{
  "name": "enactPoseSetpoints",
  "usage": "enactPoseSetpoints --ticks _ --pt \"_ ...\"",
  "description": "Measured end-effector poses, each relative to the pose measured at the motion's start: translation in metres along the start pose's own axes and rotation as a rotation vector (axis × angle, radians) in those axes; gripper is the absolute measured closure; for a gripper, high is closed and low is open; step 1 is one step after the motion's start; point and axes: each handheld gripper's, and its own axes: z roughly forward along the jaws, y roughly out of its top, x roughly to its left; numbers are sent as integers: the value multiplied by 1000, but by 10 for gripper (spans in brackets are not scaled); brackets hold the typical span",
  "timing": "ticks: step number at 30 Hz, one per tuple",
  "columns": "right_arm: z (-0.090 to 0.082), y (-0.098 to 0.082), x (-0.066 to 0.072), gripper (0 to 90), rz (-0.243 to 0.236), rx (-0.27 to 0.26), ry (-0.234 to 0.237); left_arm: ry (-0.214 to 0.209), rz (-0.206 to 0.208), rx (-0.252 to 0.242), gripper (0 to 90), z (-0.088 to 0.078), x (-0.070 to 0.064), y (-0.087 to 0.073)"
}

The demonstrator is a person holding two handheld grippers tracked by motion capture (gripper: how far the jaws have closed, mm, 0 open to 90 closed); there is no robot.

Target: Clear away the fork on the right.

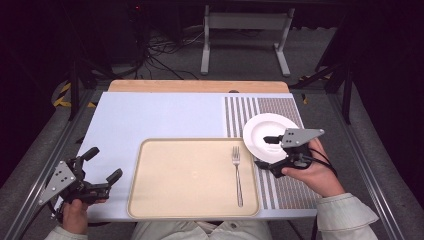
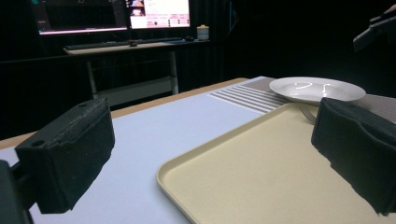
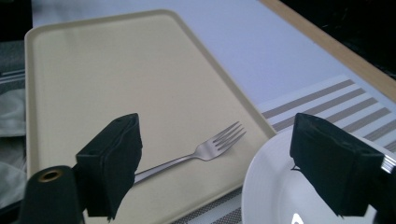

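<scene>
A beige tray lies at the table's front middle, and a silver fork rests on its right part, tines pointing away from me. Just right of the tray, a white plate sits on a striped placemat. My right gripper hovers open over the plate's near-left rim. In the right gripper view, the gripper has one jaw above the plate and the other above the tray, with the fork between them. My left gripper is open and holds nothing, left of the tray.
A pale blue mat covers the table, with a wooden edge at the far side. Beyond it stand a white metal frame and floor cables. A desk with monitors stands in the dark background.
</scene>
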Motion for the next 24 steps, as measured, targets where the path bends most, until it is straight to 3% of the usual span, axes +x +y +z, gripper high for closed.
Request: enactPoseSetpoints --ticks 11,24 --pt "-29 -25 -4 93 59 -153 -127 1 1 1 2 0 0 0" --pt "-43 -58 1 72 111 -266 -203 3 1 0 2 0 0 0"
